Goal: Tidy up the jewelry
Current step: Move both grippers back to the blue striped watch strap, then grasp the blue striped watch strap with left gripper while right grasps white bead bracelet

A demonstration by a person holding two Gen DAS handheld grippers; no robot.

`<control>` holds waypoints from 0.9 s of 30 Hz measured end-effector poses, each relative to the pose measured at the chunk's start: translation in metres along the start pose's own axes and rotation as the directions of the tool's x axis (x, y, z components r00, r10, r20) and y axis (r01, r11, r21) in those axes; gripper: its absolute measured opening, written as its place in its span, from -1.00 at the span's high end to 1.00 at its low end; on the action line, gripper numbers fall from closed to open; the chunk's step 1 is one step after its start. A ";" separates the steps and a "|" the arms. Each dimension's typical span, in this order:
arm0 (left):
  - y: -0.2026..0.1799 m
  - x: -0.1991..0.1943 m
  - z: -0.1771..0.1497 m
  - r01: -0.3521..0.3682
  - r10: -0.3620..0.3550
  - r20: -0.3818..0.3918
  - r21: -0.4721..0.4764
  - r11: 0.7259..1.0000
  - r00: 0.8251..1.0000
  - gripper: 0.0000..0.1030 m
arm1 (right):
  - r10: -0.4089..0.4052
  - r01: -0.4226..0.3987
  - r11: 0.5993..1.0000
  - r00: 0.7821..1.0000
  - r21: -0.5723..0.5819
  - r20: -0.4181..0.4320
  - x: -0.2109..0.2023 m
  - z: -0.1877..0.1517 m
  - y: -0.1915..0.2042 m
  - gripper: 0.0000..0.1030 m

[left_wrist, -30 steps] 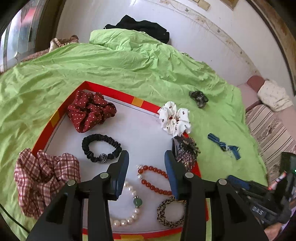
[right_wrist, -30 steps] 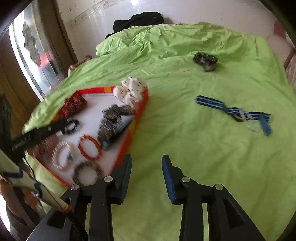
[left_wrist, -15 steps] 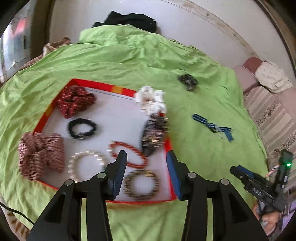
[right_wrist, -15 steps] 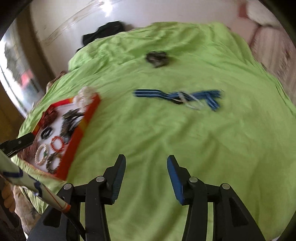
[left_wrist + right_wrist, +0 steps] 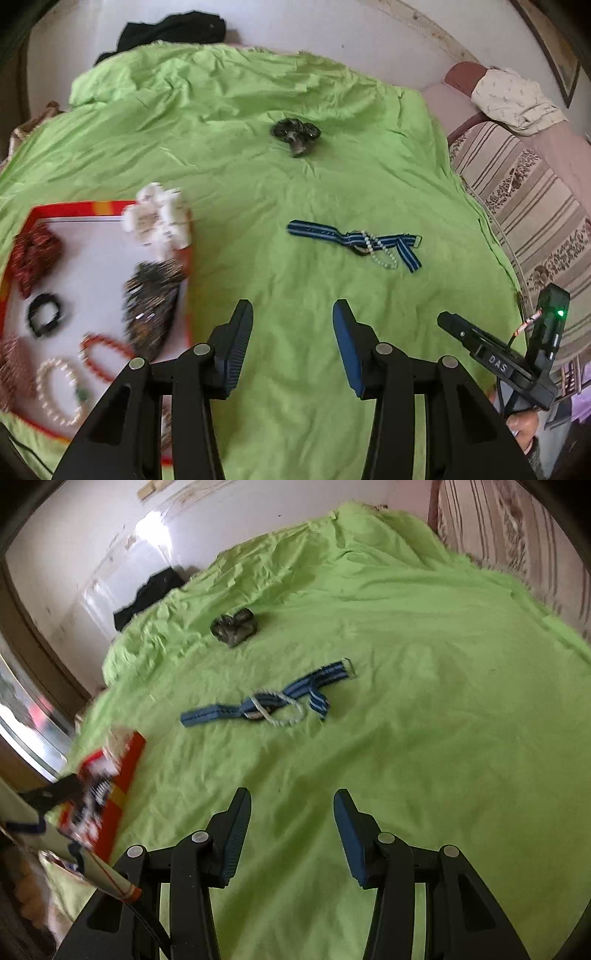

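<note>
Two strays: a blue strap [image 5: 345,238] tangled with a pearl string [image 5: 380,251] and a dark scrunchie [image 5: 295,133] lie loose on the green sheet [image 5: 295,295], well apart from the tray [image 5: 66,205].
Tray: red-rimmed, at far left in the left view, holding scrunchies, bead bracelets and a dark sequinned piece; a white scrunchie [image 5: 159,221] sits on its right corner.
Left gripper [image 5: 291,343]: jaws spread with nothing between them, having just opened a little; it hangs above bare sheet just right of the tray.
Strap: ahead of the left gripper and slightly to its right, long axis running across the view, so the jaws would straddle it crosswise.
Right gripper [image 5: 291,827]: jaws parted and empty, just widened; the strap [image 5: 258,709] lies ahead, slightly left, angled up to the right.
Nearer hand: hard to call; both point toward the strap from similar range.
Scrunchie [image 5: 234,627]: farther back, beyond the strap.
</note>
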State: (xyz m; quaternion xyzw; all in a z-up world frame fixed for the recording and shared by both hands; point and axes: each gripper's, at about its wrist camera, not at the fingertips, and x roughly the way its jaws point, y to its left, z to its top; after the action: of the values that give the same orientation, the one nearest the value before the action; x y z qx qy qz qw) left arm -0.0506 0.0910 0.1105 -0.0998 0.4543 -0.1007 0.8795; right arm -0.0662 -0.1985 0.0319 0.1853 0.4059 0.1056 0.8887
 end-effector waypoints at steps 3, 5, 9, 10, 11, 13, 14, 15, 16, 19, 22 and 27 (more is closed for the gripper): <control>-0.004 0.030 0.020 0.007 -0.008 -0.033 -0.028 1.000 0.999 0.15 | 0.035 -0.035 0.999 0.999 0.029 -0.012 0.018 0.013 -0.002 0.02; -0.006 0.050 0.030 -0.006 0.004 -0.051 -0.032 0.999 0.999 0.15 | 0.035 -0.035 0.999 0.999 0.033 -0.022 0.032 0.020 0.000 0.02; -0.009 0.090 0.051 -0.030 0.027 -0.085 -0.035 0.999 0.996 0.15 | 0.030 -0.028 0.998 0.999 0.050 -0.023 0.053 0.033 -0.001 0.02; -0.009 0.096 0.054 -0.032 0.029 -0.087 -0.033 0.999 0.996 0.15 | 0.031 -0.030 0.998 0.999 0.052 -0.022 0.058 0.037 -0.001 0.02; -0.009 0.102 0.058 -0.034 0.031 -0.088 -0.029 0.999 0.996 0.15 | 0.033 -0.032 0.998 0.999 0.056 -0.021 0.060 0.038 -0.003 0.02; -0.011 0.117 0.068 -0.034 0.032 -0.093 -0.022 0.999 0.995 0.15 | 0.036 -0.035 0.997 0.999 0.063 -0.019 0.066 0.042 -0.005 0.02; -0.013 0.124 0.073 -0.030 0.028 -0.095 -0.019 0.999 0.995 0.15 | 0.035 -0.033 0.997 0.999 0.065 -0.018 0.068 0.043 -0.006 0.02; -0.015 0.133 0.078 -0.020 0.018 -0.097 -0.015 1.000 0.995 0.15 | 0.033 -0.032 0.997 0.999 0.069 -0.018 0.071 0.044 -0.007 0.02; -0.016 0.139 0.081 -0.015 0.014 -0.100 -0.010 1.000 0.995 0.15 | 0.033 -0.031 0.997 0.999 0.074 -0.019 0.075 0.045 -0.008 0.02; -0.023 0.163 0.089 0.005 -0.002 -0.126 0.022 1.000 0.992 0.08 | 0.029 -0.027 0.996 0.999 0.086 -0.024 0.086 0.046 -0.013 0.02; -0.028 0.180 0.089 0.024 -0.015 -0.150 0.054 0.998 0.989 0.01 | 0.038 -0.036 0.994 0.999 0.101 -0.018 0.094 0.049 -0.018 0.02; -0.037 0.181 0.078 0.066 -0.044 -0.176 0.122 0.990 0.983 0.01 | 0.059 -0.056 0.995 0.998 0.088 -0.031 0.102 0.051 -0.018 0.79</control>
State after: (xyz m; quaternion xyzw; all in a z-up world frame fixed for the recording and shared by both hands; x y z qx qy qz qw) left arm 0.1125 0.0139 0.0240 -0.0468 0.5188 -0.1620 0.8381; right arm 0.0394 -0.1930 -0.0147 0.2338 0.4195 0.1166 0.8694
